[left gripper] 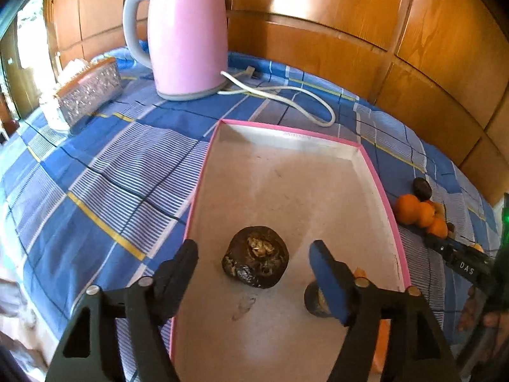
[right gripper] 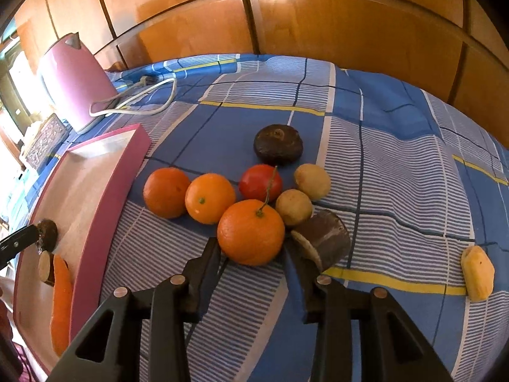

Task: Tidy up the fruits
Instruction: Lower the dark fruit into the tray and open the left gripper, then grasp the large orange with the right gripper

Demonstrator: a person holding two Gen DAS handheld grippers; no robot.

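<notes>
In the left wrist view my left gripper [left gripper: 254, 251] is open above the pink-rimmed tray [left gripper: 378, 184], its fingers either side of a dark brown round fruit [left gripper: 256, 256] lying on the tray floor. A second dark piece [left gripper: 315, 300] lies by the right finger. In the right wrist view my right gripper [right gripper: 254, 254] is open, its fingers on either side of the nearest orange [right gripper: 251, 232] with a stem. Around it lie two more oranges [right gripper: 210, 198], a red fruit [right gripper: 260, 182], two small tan fruits [right gripper: 293, 207], a dark round fruit [right gripper: 278, 148] and a brown cut piece [right gripper: 324, 240].
A pink kettle [left gripper: 187, 31] with a white cord [left gripper: 286, 90] stands at the back of the blue checked cloth, a silver box [left gripper: 89, 90] to its left. A yellow piece [right gripper: 477, 272] lies far right. A carrot [right gripper: 61, 299] lies in the tray. Wooden panels close the back.
</notes>
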